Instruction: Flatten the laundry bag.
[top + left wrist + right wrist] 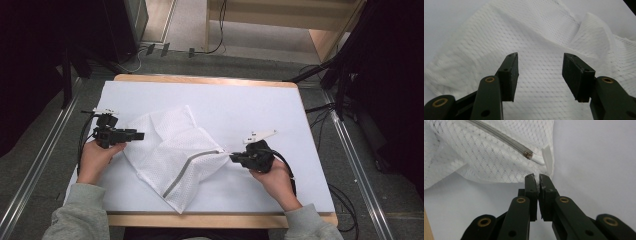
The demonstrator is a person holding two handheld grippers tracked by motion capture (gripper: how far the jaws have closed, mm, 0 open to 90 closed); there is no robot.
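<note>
A person works a white mesh laundry bag (172, 150) on the cloth-covered table (260, 107), a gripper in each hand. At left, the left gripper (131, 135) hovers at the bag's edge, its jaws spread wide with bare mesh (541, 75) lying between and beyond them, touching nothing that can be seen, seemingly poised to take hold. Ahead of the right gripper's jaws, the grey zipper (501, 137) runs away across the mesh. At right, the right gripper (539, 180) has its jaws pressed together on the bag's corner just below the zipper's end (likely anchoring the fabric so it lies taut).
</note>
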